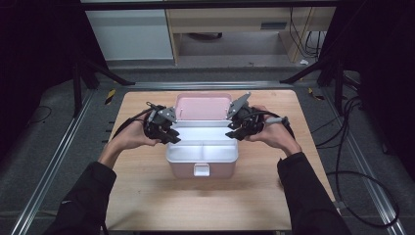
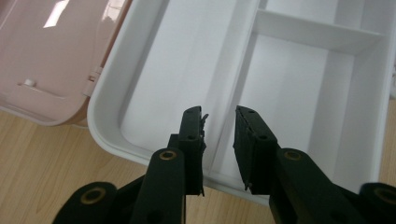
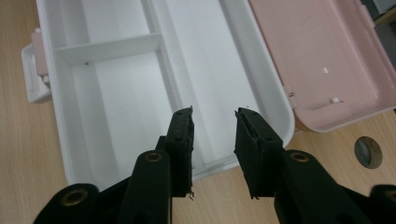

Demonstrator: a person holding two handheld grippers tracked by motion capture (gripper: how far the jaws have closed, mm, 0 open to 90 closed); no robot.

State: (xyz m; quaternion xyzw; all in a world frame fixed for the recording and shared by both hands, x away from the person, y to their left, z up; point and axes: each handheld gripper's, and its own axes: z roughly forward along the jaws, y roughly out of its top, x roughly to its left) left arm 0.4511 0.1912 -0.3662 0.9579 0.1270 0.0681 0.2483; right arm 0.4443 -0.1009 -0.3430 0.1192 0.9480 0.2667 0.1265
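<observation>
- from the high view we see the open pink box (image 1: 202, 164) at the table's (image 1: 147, 205) middle, the left gripper (image 1: 167, 133) and right gripper (image 1: 234, 131) at its two ends.
- in the left gripper view our jaws stand apart over the white tray's (image 2: 154, 65) rim, seemingly pinching nothing.
- in the right gripper view the jaws gape likewise above the tray's other end, beside the pink lid (image 3: 322, 60).

Light wood table (image 1: 147, 196) carries open pink box (image 1: 202, 169), white tray (image 3: 116, 93) ahead of both jaw pairs.
</observation>
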